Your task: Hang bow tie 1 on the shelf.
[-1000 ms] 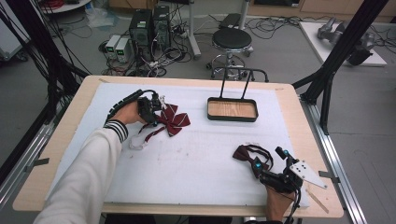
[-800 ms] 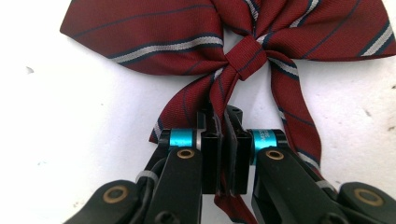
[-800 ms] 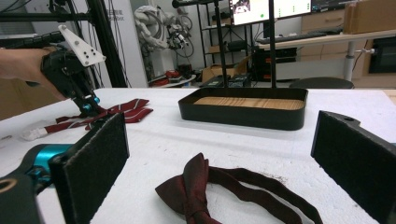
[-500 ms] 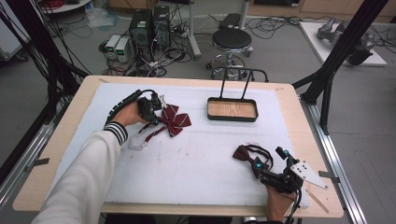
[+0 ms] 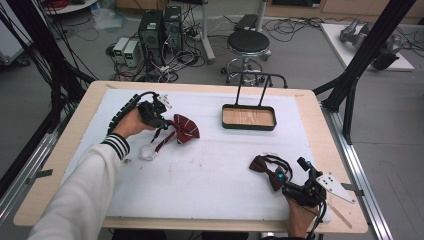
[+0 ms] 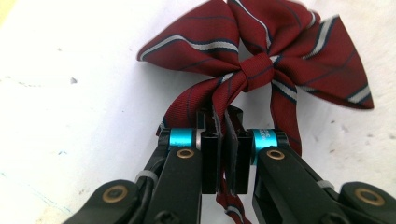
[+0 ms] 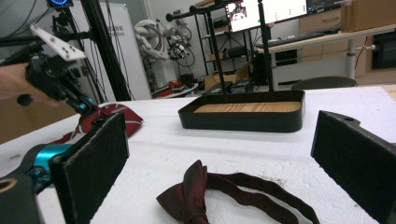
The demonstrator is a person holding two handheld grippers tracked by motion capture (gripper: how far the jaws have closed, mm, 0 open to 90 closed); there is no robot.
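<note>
**Left gripper clamped on striped bow tie; right gripper wide over plain bow tie**

Left gripper (image 6: 223, 161): the jaws are drawn nearly together and pinch the strap of the striped bow tie (image 6: 261, 60) just below its knot. The strap passes between the pads and runs out underneath them. In the left gripper view the bow itself spreads out beyond the jaw tips, dark red with white and navy stripes, over the white mat (image 5: 215, 165). In the high view this gripper (image 5: 159, 116) sits at the left rear part of the mat, with the striped bow tie (image 5: 184, 128) just to its right and a white loop of the strap trailing toward the person's sleeve (image 5: 85, 195) (the cuff is striped black and white).

Right gripper (image 7: 219, 154): the jaws stand wide apart, with nothing pressed between the pads. The plain bow tie (image 7: 196, 193), dark maroon, lies flat on the mat between and just ahead of them, its strap curling off to one side. In the high view the gripper (image 5: 295, 187) is at the front right of the mat, with the plain bow tie (image 5: 267, 170) just beside its tips.

Other items: a black tray (image 5: 248, 118) with a wooden floor and an upright handle stands at the rear centre of the mat, well apart from both ties.
</note>
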